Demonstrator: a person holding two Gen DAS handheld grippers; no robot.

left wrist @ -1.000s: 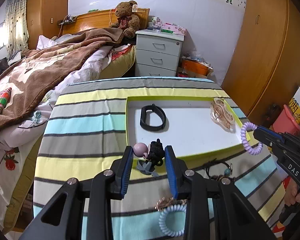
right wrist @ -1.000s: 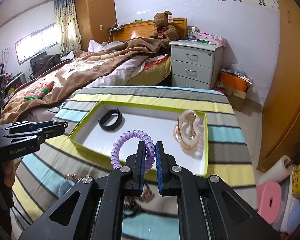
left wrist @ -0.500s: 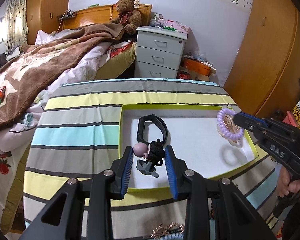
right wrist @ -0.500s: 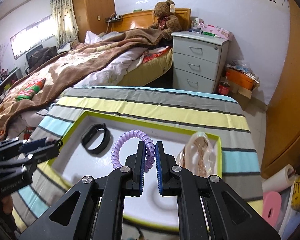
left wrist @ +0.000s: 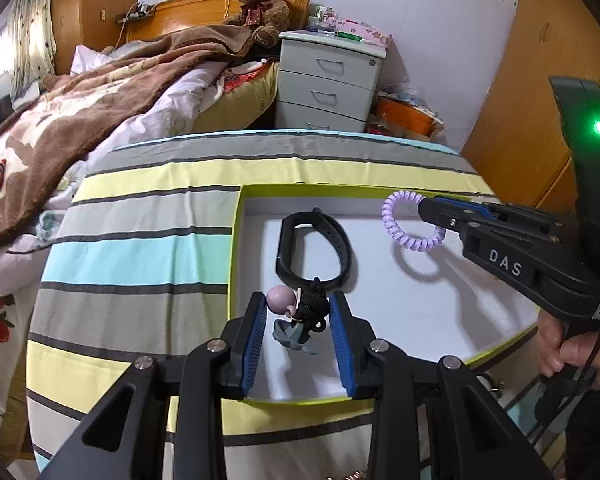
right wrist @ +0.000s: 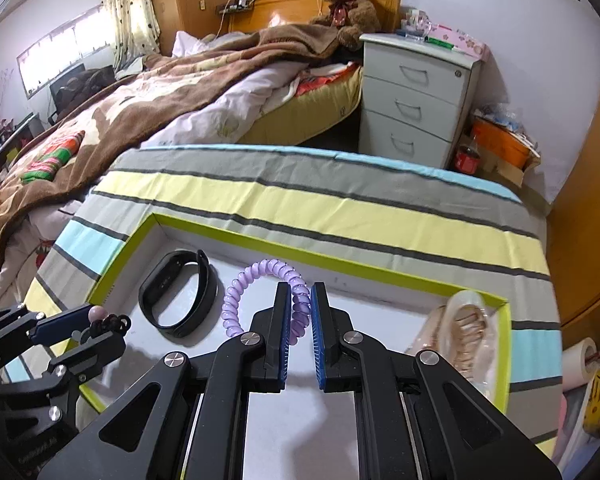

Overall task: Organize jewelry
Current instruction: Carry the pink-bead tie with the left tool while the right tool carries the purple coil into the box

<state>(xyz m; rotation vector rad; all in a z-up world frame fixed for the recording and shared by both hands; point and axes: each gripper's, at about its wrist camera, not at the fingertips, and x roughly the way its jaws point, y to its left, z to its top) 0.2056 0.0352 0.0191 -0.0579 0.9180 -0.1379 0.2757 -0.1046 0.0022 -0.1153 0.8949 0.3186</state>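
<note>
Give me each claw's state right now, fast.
Left claw: shut on the black corded hair tie with pink bead, above the tray.
Right claw: shut on the purple coil hair tie.

We see a bed (right wrist: 172, 92) ahead, a grey nightstand (right wrist: 416, 96) beyond, a curtained window (right wrist: 60, 52) far left

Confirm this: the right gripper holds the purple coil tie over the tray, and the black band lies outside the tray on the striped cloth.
Wrong on the band. The black band lies inside the tray, as the right wrist view shows. The right gripper does hold the purple coil tie over the tray.
</note>
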